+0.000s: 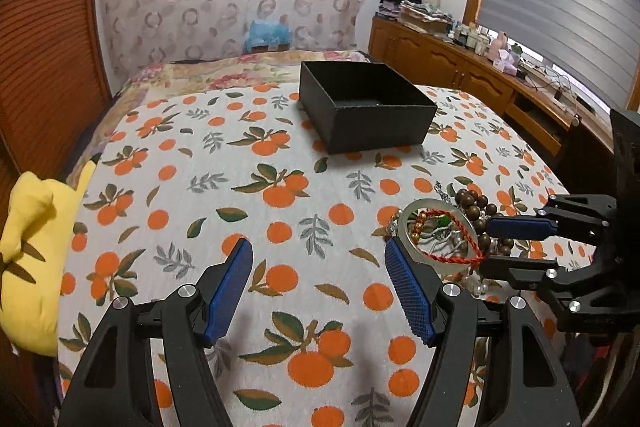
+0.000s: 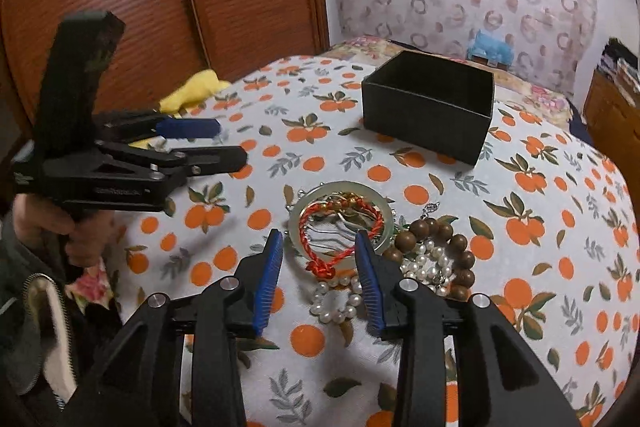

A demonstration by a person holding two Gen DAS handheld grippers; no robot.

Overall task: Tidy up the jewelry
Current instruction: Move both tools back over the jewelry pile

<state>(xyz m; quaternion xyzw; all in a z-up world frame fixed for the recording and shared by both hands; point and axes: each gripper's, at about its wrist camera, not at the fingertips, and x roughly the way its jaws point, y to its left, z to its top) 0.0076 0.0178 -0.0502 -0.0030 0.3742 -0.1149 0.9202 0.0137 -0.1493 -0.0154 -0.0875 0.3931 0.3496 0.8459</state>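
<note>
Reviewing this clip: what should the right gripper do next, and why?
Probably shut the right gripper on the red braided bracelet: its open fingers straddle that cord atop the jewelry pile, nothing is held, and the black box sits open.

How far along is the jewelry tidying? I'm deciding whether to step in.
Nothing looks done: no jewelry shows in the black box, though its floor is partly hidden. The right gripper is open around the red cord bracelet, not gripping. The left gripper is open, holding nothing. The jade bangle, wooden beads and pearls remain piled.
</note>
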